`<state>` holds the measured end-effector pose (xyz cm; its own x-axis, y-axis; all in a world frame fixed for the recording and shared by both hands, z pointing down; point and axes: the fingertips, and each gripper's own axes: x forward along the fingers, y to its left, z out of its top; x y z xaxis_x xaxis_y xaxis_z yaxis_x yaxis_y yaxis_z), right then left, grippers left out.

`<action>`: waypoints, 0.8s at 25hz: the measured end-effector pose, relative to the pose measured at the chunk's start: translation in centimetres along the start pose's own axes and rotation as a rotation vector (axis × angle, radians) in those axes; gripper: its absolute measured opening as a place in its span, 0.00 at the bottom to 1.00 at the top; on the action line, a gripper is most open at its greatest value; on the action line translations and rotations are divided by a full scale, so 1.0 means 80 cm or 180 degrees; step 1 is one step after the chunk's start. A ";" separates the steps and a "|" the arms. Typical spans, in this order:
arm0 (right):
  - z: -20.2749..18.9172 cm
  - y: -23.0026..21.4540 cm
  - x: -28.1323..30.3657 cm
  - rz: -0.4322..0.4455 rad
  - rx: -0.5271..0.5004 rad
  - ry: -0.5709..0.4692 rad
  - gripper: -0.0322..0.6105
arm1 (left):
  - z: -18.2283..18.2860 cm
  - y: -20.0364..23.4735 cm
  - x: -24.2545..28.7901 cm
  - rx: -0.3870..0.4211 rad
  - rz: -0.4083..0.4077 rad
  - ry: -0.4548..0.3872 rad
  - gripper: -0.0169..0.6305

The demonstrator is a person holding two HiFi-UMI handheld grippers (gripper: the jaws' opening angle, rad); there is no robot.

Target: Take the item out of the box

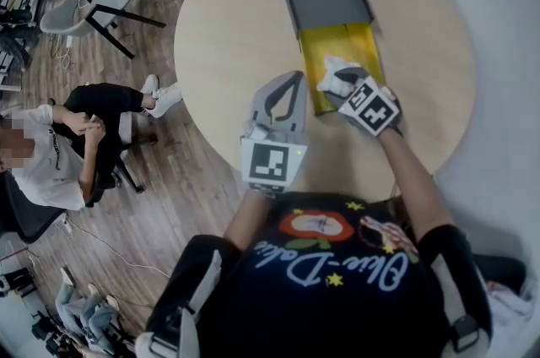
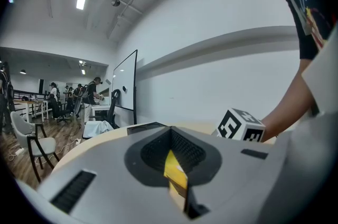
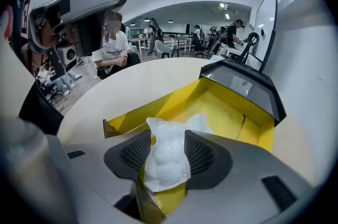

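While the right gripper (image 3: 168, 136) stands with its jaws spread wide on either side of the white bubble-wrapped item (image 3: 165, 165), which lies toward the near end of the yellow tray (image 3: 142, 112), we judge ourselves at the reach-in step, with the pads apparently not yet squeezing the wrap. Our left gripper (image 2: 174, 165) is pinched onto the tray's edge, steadying the box, whose dark sleeve (image 3: 248, 85) covers the tray's far end on the round table (image 1: 236, 27). Next we need to close gently on the soft wrap and lift it clear of the walls.
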<state>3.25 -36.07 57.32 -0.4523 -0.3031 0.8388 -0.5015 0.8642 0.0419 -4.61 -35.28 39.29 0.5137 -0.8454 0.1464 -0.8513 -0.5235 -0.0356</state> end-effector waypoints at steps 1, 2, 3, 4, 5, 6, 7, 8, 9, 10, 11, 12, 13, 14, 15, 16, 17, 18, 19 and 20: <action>0.000 -0.001 0.001 0.0002 0.0000 0.0010 0.33 | 0.000 0.000 0.000 -0.0004 0.0002 -0.0001 0.01; -0.001 -0.001 0.002 0.0004 0.0002 0.0019 0.33 | 0.000 0.000 0.000 -0.0010 0.0006 -0.0001 0.01; -0.001 -0.001 0.003 0.0008 0.0005 0.0029 0.33 | 0.000 0.001 0.000 -0.0016 0.0013 0.0002 0.01; -0.001 -0.002 0.004 0.0011 0.0005 0.0044 0.33 | 0.001 0.002 0.000 -0.0018 0.0019 0.0008 0.01; -0.001 -0.002 0.005 0.0009 -0.0001 0.0062 0.33 | 0.001 0.003 0.000 -0.0018 0.0025 0.0015 0.01; -0.001 -0.003 0.005 0.0003 -0.0012 0.0080 0.31 | 0.000 0.004 0.000 -0.0021 0.0030 0.0020 0.01; -0.002 -0.003 0.006 -0.0007 -0.0023 0.0094 0.27 | 0.000 0.004 0.000 -0.0025 0.0033 0.0023 0.01; -0.003 -0.003 0.007 -0.0015 -0.0027 0.0101 0.25 | 0.000 0.004 -0.001 -0.0025 0.0034 0.0022 0.01; -0.004 -0.003 0.007 -0.0020 -0.0024 0.0102 0.23 | -0.001 0.003 -0.001 -0.0021 0.0032 0.0019 0.01; -0.004 -0.003 0.007 -0.0025 -0.0022 0.0101 0.23 | -0.001 0.003 -0.001 -0.0015 0.0029 0.0015 0.01; -0.004 -0.003 0.007 -0.0034 -0.0024 0.0099 0.21 | -0.001 0.002 -0.001 -0.0010 0.0026 0.0014 0.01; -0.004 -0.003 0.007 -0.0046 -0.0029 0.0099 0.20 | -0.002 0.002 -0.001 -0.0008 0.0023 0.0018 0.01; -0.004 -0.003 0.007 -0.0061 -0.0035 0.0098 0.17 | -0.002 0.002 -0.002 -0.0010 0.0022 0.0021 0.01; -0.003 -0.003 0.007 -0.0074 -0.0042 0.0095 0.16 | -0.002 0.002 -0.002 -0.0012 0.0022 0.0022 0.01; -0.003 -0.004 0.006 -0.0086 -0.0049 0.0088 0.14 | -0.002 0.002 -0.002 -0.0012 0.0023 0.0022 0.01; -0.002 -0.004 0.006 -0.0099 -0.0054 0.0078 0.12 | -0.002 0.003 -0.002 -0.0010 0.0024 0.0021 0.01; -0.001 -0.004 0.005 -0.0114 -0.0057 0.0065 0.09 | -0.002 0.002 -0.003 -0.0009 0.0024 0.0018 0.01; 0.000 -0.004 0.003 -0.0127 -0.0058 0.0053 0.07 | -0.002 0.002 -0.004 -0.0011 0.0024 0.0016 0.01; 0.001 -0.004 0.003 -0.0137 -0.0058 0.0044 0.06 | -0.001 0.002 -0.004 -0.0013 0.0023 0.0017 0.01; 0.001 -0.004 0.002 -0.0143 -0.0057 0.0040 0.06 | -0.001 0.002 -0.004 -0.0014 0.0023 0.0019 0.01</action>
<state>3.30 -36.41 57.41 -0.4203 -0.3367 0.8426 -0.5076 0.8569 0.0892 -4.93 -35.04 39.35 0.5068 -0.8485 0.1520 -0.8555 -0.5168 -0.0325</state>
